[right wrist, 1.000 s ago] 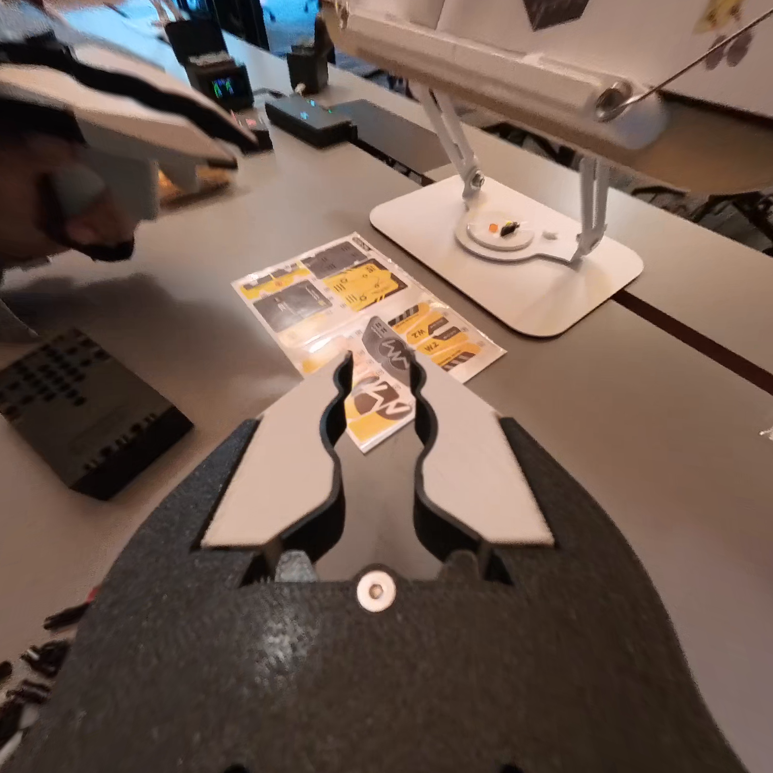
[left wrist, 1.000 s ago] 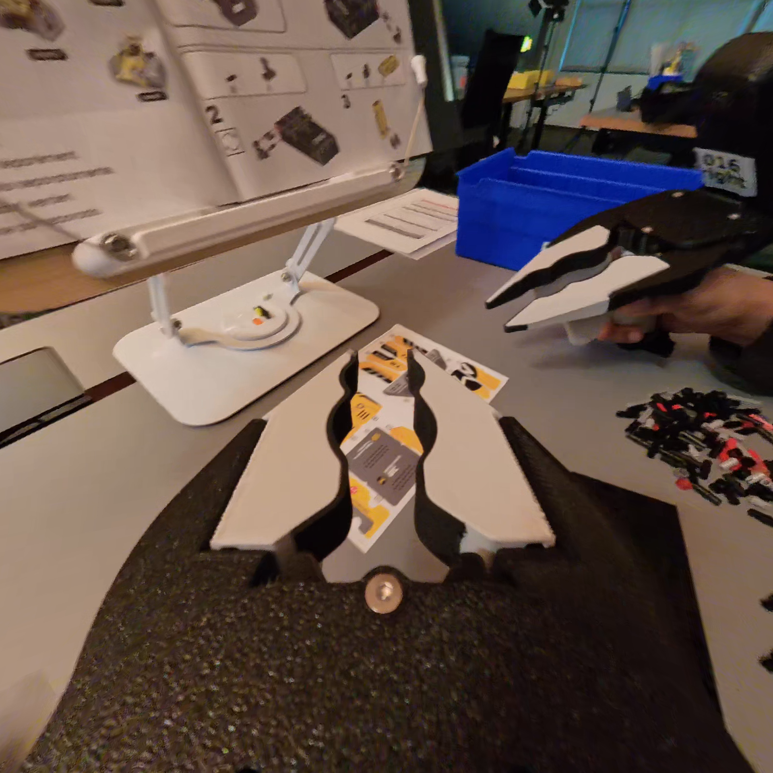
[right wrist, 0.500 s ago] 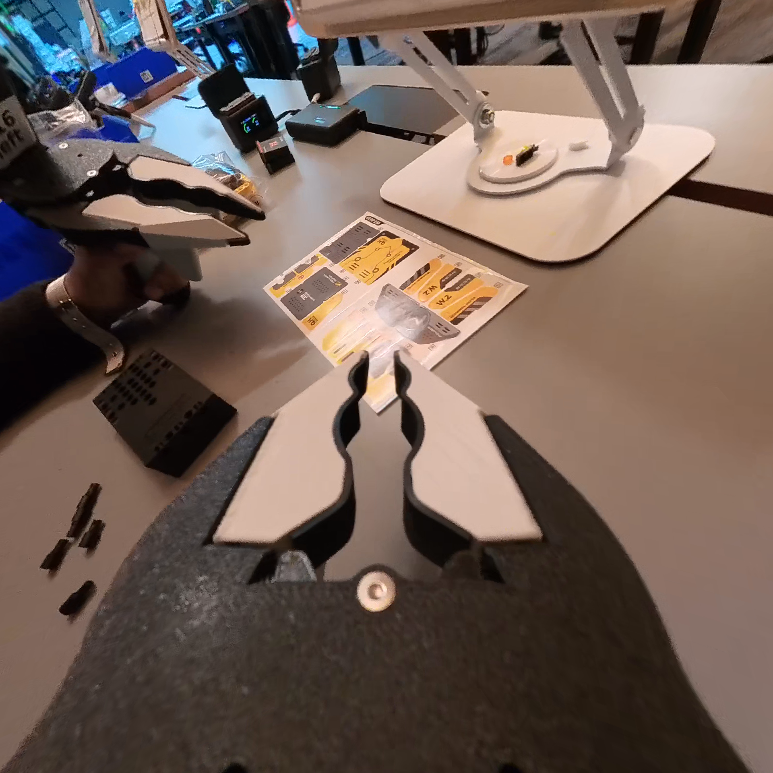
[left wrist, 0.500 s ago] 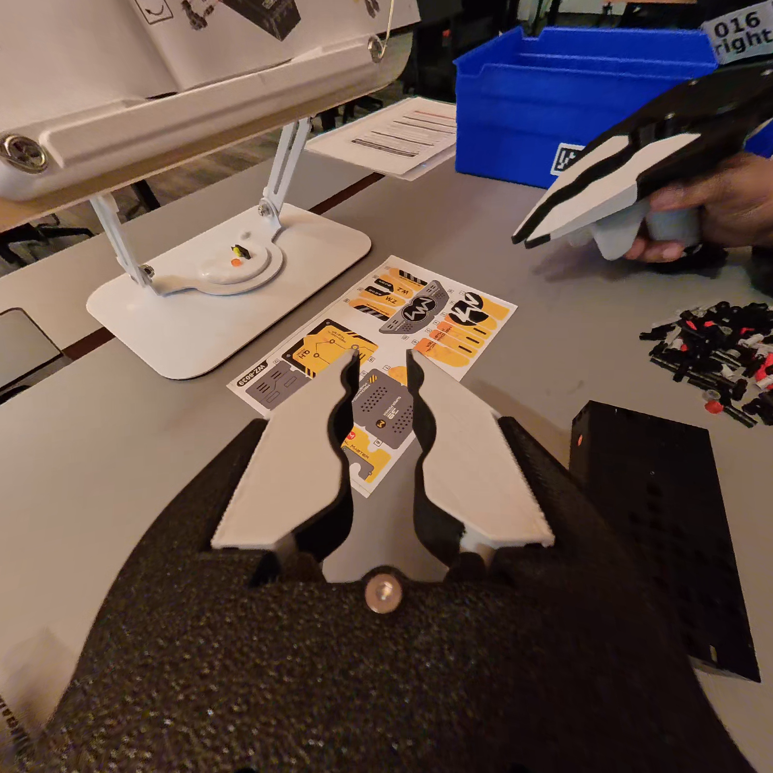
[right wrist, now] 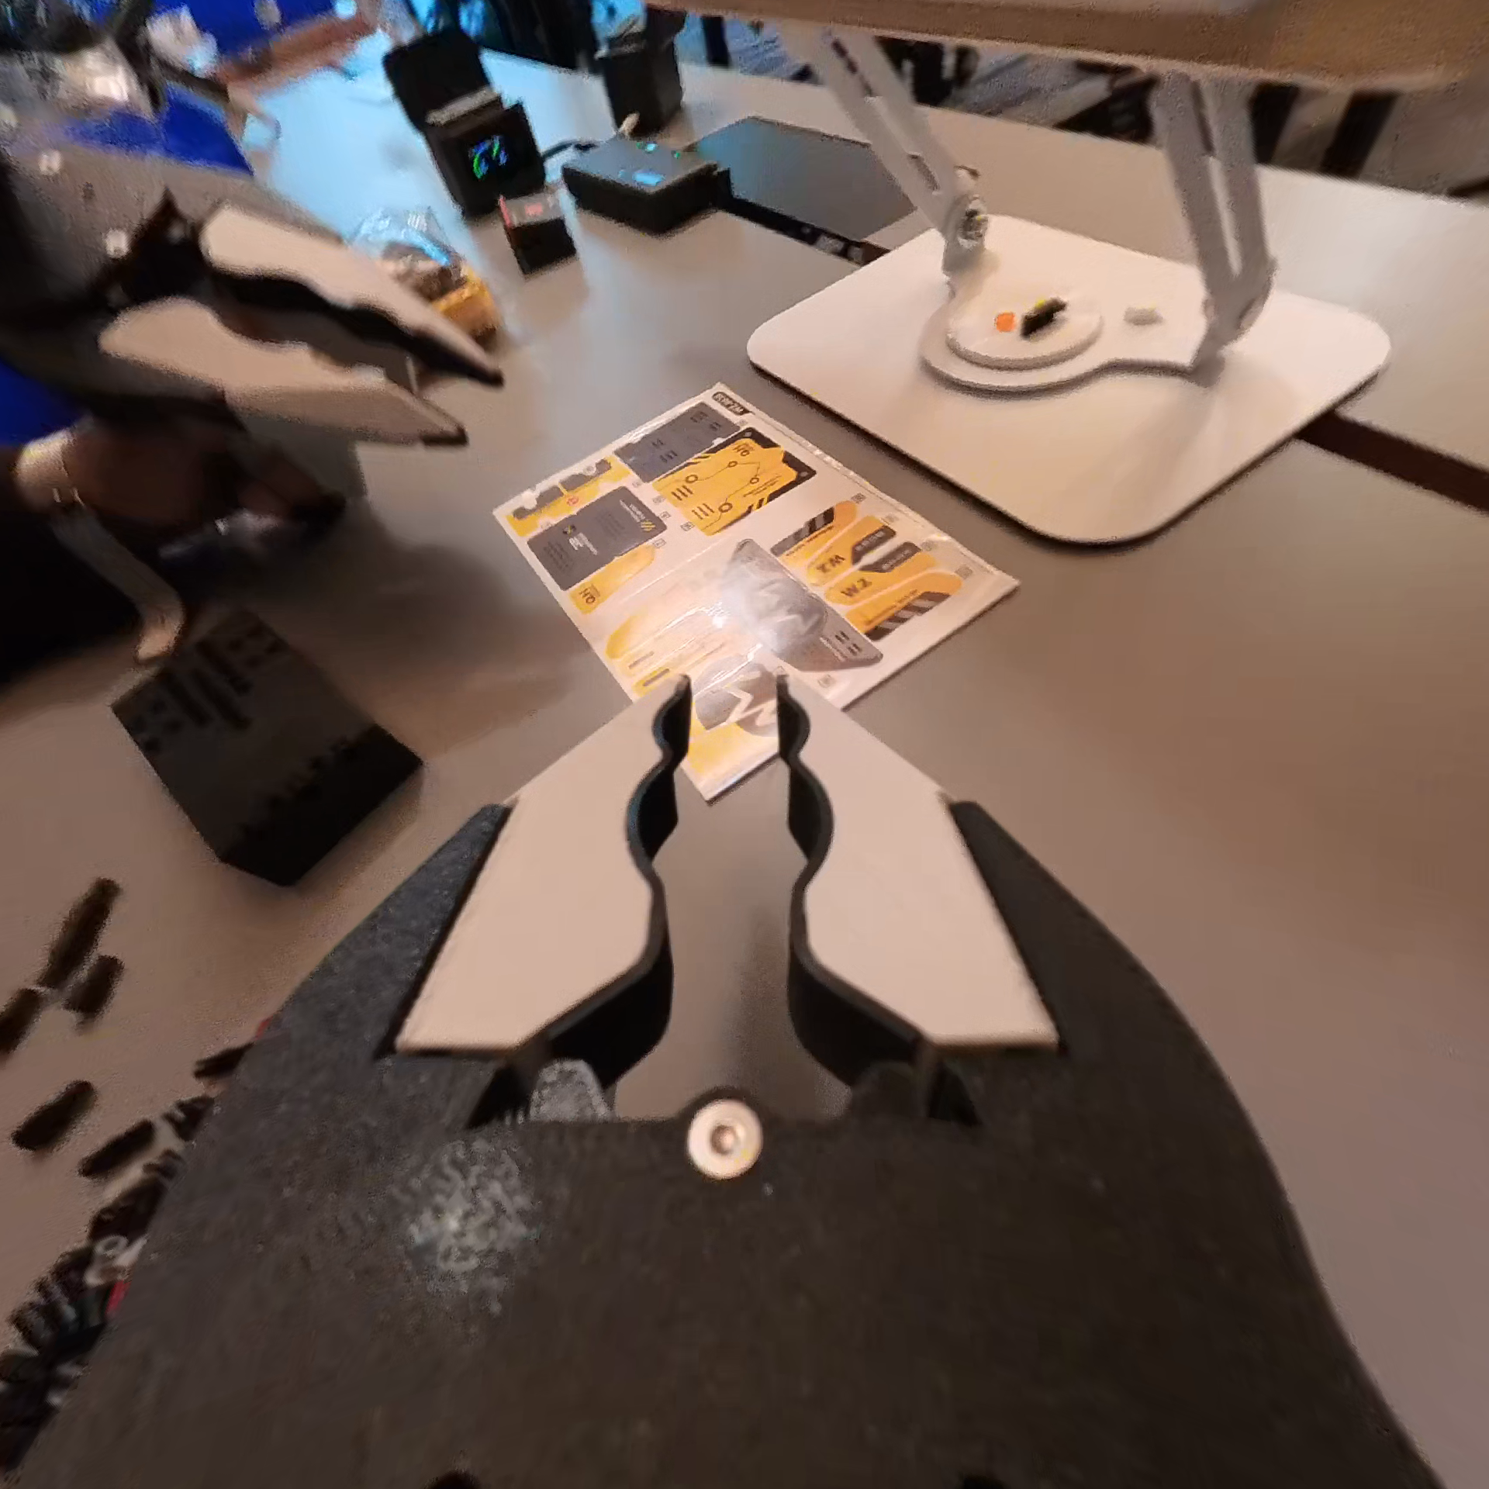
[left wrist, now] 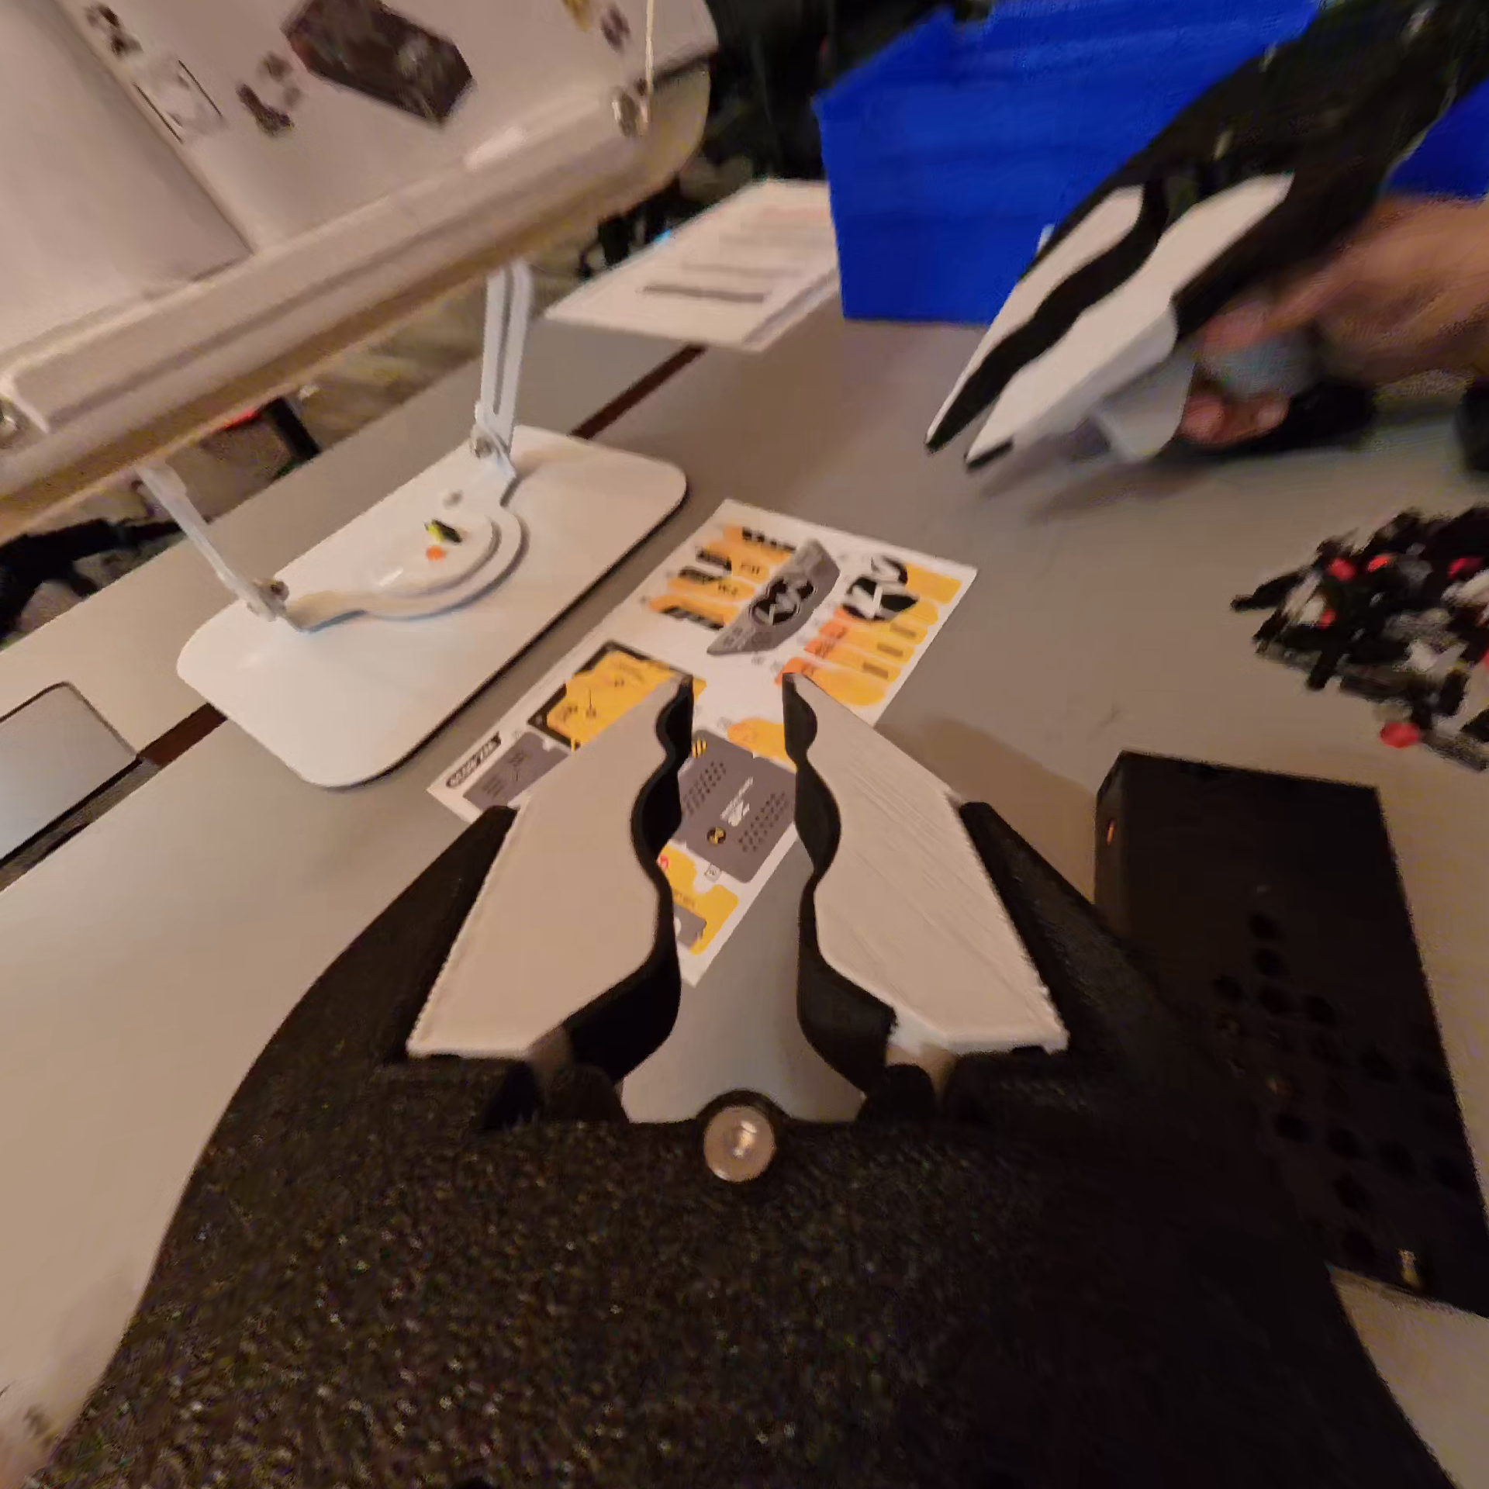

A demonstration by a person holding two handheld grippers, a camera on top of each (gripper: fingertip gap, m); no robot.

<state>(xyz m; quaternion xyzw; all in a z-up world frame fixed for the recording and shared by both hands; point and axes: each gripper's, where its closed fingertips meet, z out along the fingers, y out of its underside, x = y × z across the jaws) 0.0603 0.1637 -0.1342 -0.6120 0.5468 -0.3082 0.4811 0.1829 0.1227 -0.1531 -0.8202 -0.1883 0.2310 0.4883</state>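
Observation:
A yellow, grey and black sticker sheet (left wrist: 814,628) lies flat on the grey table (left wrist: 242,902); it also shows in the right wrist view (right wrist: 749,556). My left gripper (left wrist: 737,685) hovers above its near end, open and empty. My right gripper (right wrist: 733,685) hovers above the sheet's other end, open and empty. Each gripper shows in the other's view, held in a hand above the table: the right one (left wrist: 959,451), the left one (right wrist: 475,403). A black perforated block (left wrist: 1257,967) lies right of my left gripper, also seen in the right wrist view (right wrist: 258,749).
A white stand (left wrist: 427,612) holds an instruction booklet (left wrist: 242,105) above the table. A pile of small black and red parts (left wrist: 1386,620) lies at right. A blue bin (left wrist: 1007,161) and papers (left wrist: 709,274) stand behind. Black devices (right wrist: 636,181) sit far off.
My left gripper has pulled back and tipped down, bringing the black block into view. My right gripper has drawn back from the sheet, briefly narrowed and reopened. Both views are blurred by motion.

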